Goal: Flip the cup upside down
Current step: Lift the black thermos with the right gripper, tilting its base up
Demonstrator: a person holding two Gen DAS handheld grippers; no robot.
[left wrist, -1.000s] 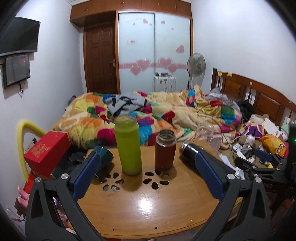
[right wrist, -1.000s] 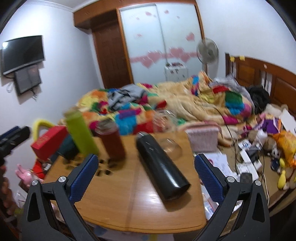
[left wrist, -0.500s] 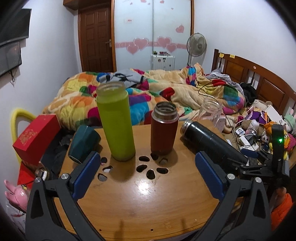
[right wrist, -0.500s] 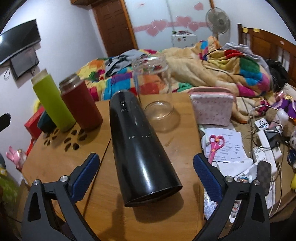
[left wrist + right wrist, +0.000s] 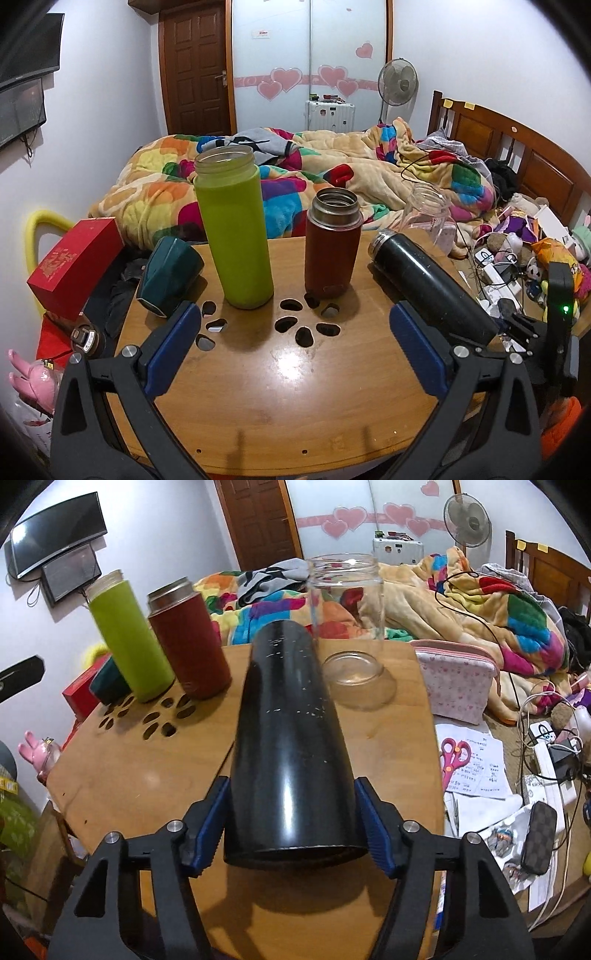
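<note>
Fingers (image 5: 212,823) of right gripper (image 5: 293,827) pinching the base end of the black cup (image 5: 291,746) lying on its side between them — best squeezed firmly before tipping mouth-down onto the table (image 5: 147,768). Left gripper (image 5: 293,349) spread, holding nothing. Beyond the fingertips, green bottle (image 5: 129,635), red flask (image 5: 188,642) and glass jar (image 5: 347,635) upright, uncapped — jar apparently empty, other contents unseen.

Right gripper (image 5: 293,825) closed – left gripper (image 5: 295,345) (idle) agape

Both claws (image 5: 291,343) (image 5: 291,827) match — black plastic arms, ribbed blue pads, silver screws.
</note>
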